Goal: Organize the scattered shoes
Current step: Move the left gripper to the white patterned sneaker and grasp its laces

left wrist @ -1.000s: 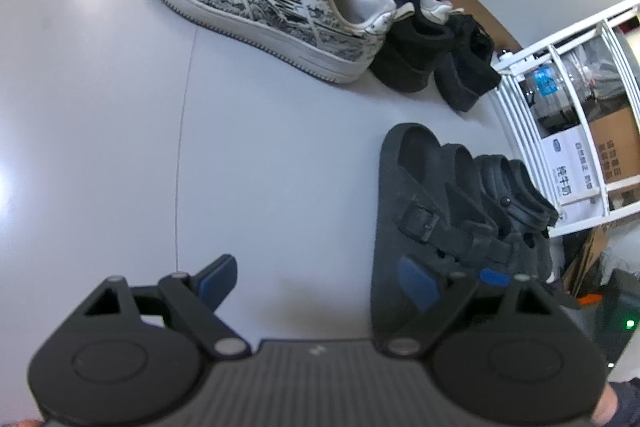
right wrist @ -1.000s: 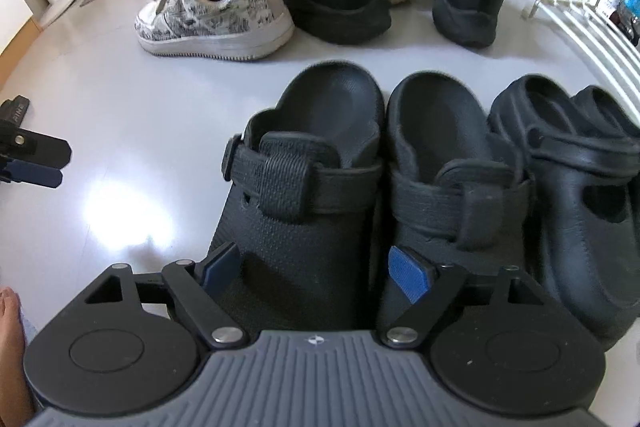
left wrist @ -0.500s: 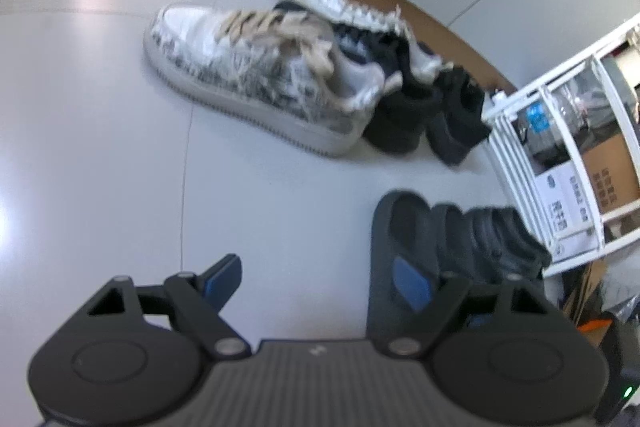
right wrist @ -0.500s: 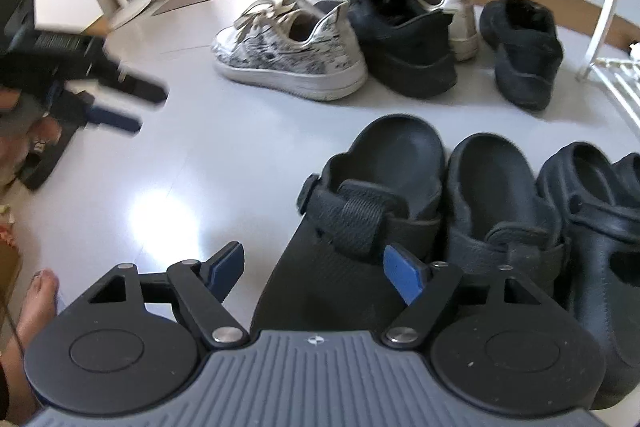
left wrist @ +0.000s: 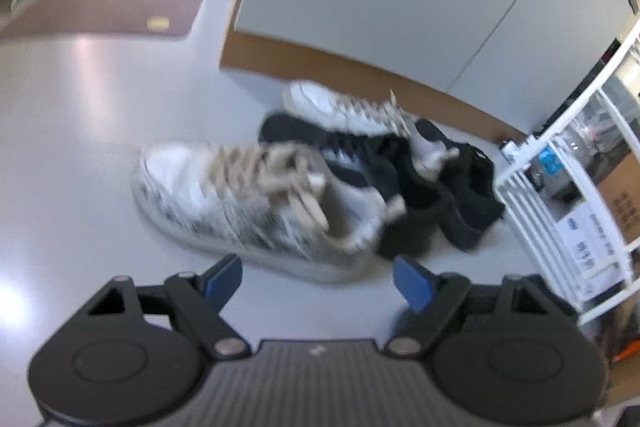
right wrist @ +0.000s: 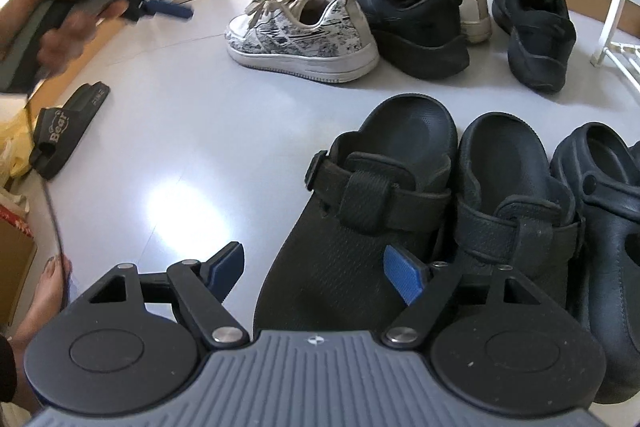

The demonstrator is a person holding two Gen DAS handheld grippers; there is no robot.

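We hold both hand-held grippers wide and empty. The stray slide sandal (right wrist: 66, 129) lies on the floor far left of the strapped clogs (right wrist: 372, 211), lengthwise away; our left hand-held gripper (right wrist: 160, 7) hangs nearer.

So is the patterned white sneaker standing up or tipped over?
Standing up: the sneaker rests flat on its sole on the floor, opening up.

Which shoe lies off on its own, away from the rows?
The black Bear slide, alone at the far left of the floor; every other shoe sits in a row.
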